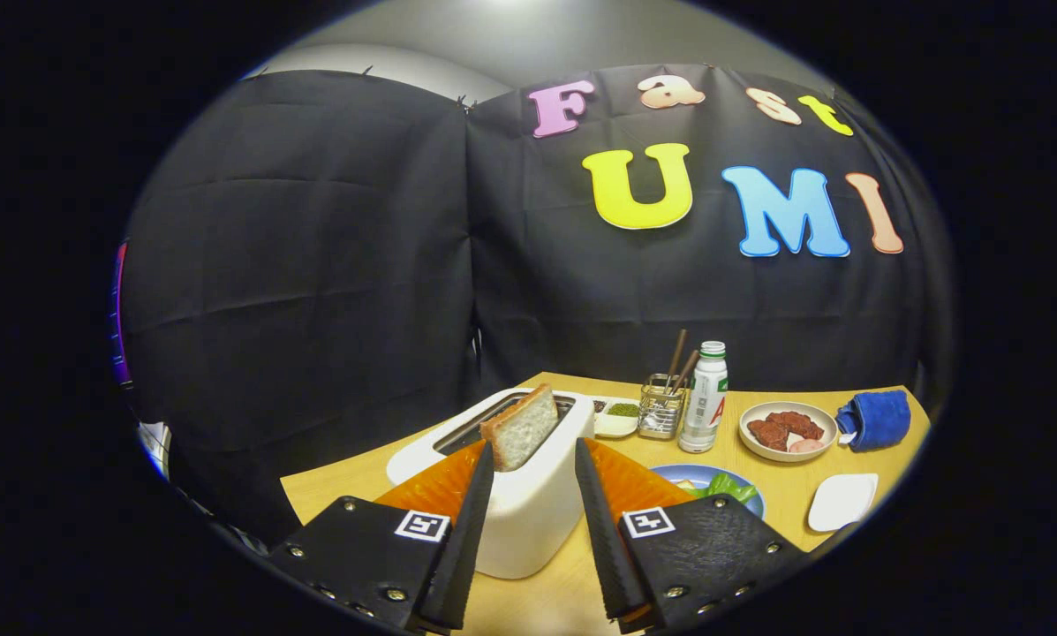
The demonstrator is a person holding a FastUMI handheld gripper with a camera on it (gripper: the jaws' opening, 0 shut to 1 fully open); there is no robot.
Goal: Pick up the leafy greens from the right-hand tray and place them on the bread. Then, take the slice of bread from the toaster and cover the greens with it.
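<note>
Toasted square slice of bread (520, 427) stands tilted in the slot of the white plastic toaster (528, 503), just ahead, between the tongs (534, 462), which gape wide, holding nothing. Right of them, leafy greens (728, 487) lie on a blue plate (669, 474). The pale wooden surface (784, 521) stretches far right; black cloth walls behind.

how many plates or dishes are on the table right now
4. A blue plate with greens sits just beyond the right finger; a round bowl of reddish food lies beside the bottle; a small white dish is nearer; another white dish is behind the toaster. The fingers are open.
</note>
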